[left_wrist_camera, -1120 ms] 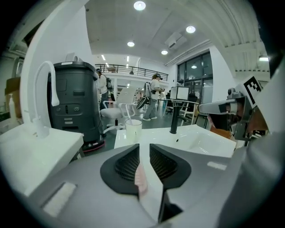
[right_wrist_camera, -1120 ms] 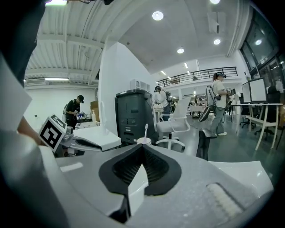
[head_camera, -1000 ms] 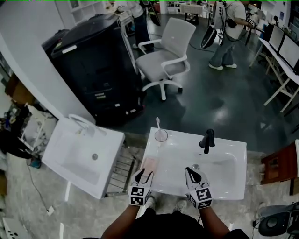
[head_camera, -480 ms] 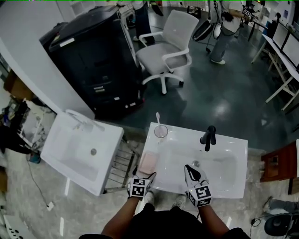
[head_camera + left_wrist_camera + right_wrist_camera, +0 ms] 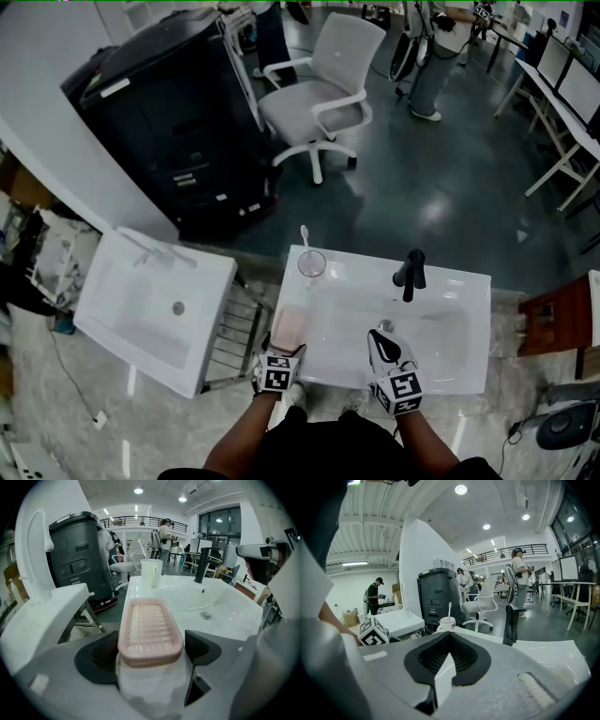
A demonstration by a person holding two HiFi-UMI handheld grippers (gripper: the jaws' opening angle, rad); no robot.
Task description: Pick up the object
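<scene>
Flanking the pink soap dish (image 5: 150,627), left gripper (image 5: 150,652) fingers stand far wider apart than a second ago, now easing inward, pads clear of it. Dish sits on the sink's (image 5: 441,361) left rim. Right gripper (image 5: 449,660) fingers together, empty.
</scene>
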